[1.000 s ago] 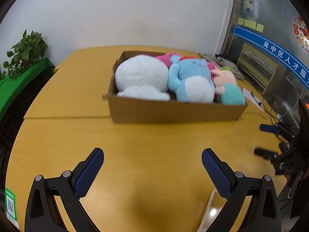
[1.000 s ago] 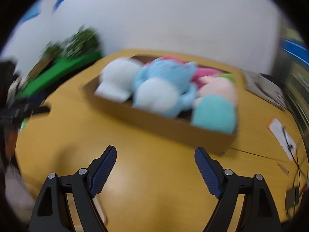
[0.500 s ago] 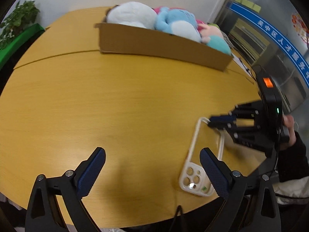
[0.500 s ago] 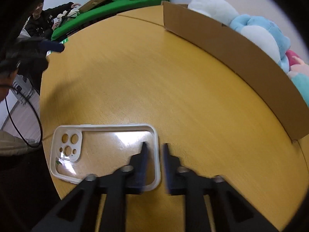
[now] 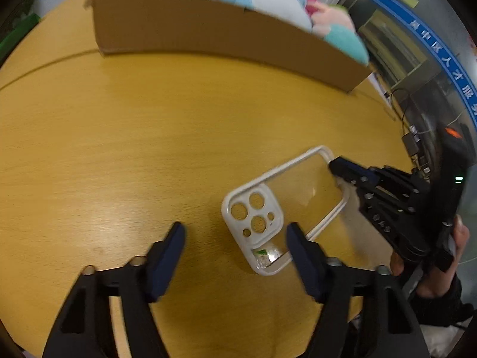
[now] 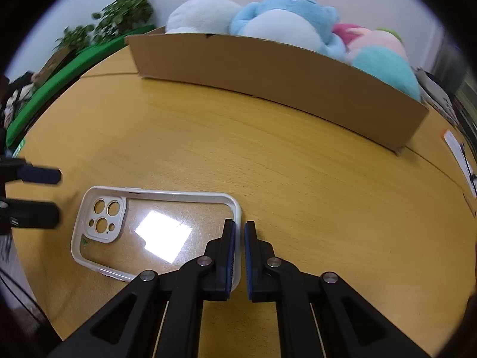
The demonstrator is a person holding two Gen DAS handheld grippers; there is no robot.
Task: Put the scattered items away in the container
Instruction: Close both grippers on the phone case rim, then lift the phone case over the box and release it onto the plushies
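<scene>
A clear phone case with a white rim is near the front edge of the yellow wooden table. My right gripper is shut on the case's right rim; it shows at the right of the left wrist view. My left gripper is open and empty, its right finger beside the case's camera end. Its fingers show at the left of the right wrist view. The cardboard box stands at the back with several plush toys inside.
Green plants and a green ledge stand beyond the table at the left. Papers and cables lie at the table's right end. A glass partition with a blue band is at the right.
My right gripper has closed on the case's rim and the case has turned and shifted on the table. My left gripper has moved toward the case's camera end and narrowed its opening.
</scene>
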